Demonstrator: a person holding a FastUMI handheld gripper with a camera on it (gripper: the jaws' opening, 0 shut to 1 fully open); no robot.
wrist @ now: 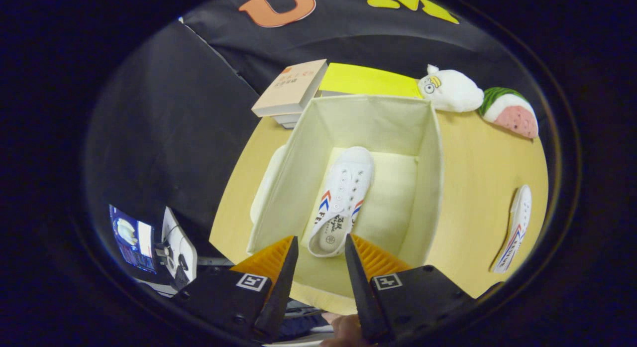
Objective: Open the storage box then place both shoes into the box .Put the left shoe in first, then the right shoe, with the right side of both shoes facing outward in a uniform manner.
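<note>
One shoe [342, 200] is already laid in the open storage box [433, 177] at frame centre; the jaws of the gripper [321, 252] are held apart, empty. The second shoe [513, 227], on the bench [477, 163] at right, should be gripped mid-length and matched in facing.

Open-topped storage box [428, 153] straight ahead of the gripper [321, 250] — nothing over its mouth. Fingers parted with nothing between them, hanging above the box's near wall. Inside, one shoe [342, 200] lying along the left half of the floor; right half of the floor bare, hemmed by the right wall. Tabletop [477, 173] right of the box open up to the second shoe [513, 227] near the table's edge. Behind the box, close against it: stacked books [291, 88], a yellow book [368, 80], a white plush toy [450, 90] and a watermelon plush [510, 112] — no way through there. Left of the box, a pale lid [266, 185] against the wall.
</note>
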